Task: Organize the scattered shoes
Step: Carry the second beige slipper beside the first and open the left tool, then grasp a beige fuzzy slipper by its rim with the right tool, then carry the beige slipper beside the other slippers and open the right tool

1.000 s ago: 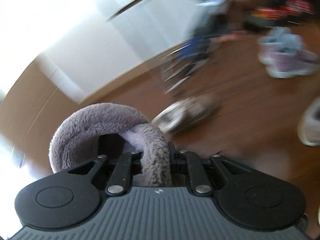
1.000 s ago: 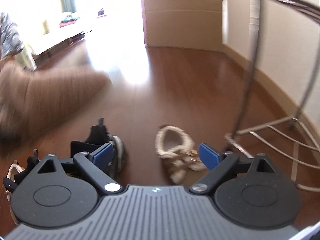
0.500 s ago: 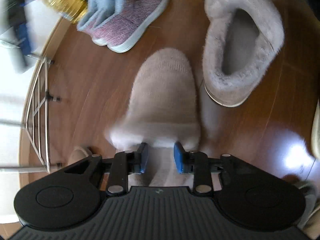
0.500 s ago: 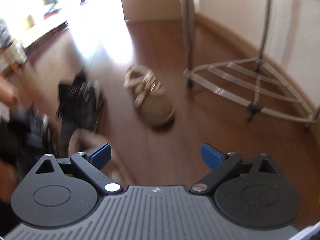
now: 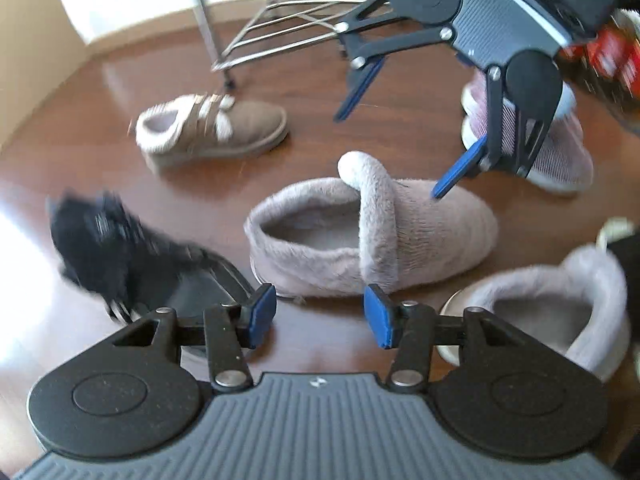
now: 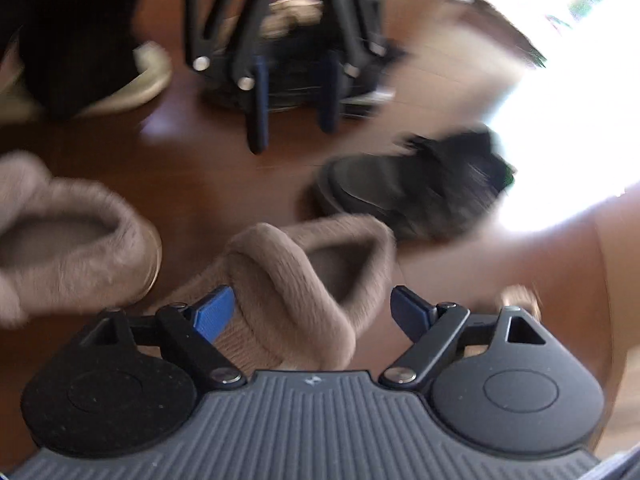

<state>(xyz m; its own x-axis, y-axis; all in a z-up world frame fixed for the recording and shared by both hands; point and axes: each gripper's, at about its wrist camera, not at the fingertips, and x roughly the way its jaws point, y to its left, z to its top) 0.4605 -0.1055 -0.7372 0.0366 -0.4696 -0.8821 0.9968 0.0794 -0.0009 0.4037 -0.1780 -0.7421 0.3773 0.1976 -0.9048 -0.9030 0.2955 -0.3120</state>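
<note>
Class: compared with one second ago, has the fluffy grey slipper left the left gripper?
Yes. The fluffy grey slipper now lies on the wooden floor, ahead of the opening left gripper.

Furry slipper lies between black shoe and its mate

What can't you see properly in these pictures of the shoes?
- Black furry shoe: smeared by motion blur in both wrist views, details unreadable.
- Second grey fluffy slipper: left wrist view, partly behind the left gripper and cut by the frame edge.
- Pink striped slipper: left wrist view, mostly behind the right gripper.
- Red object: blurred, unidentifiable.
</note>
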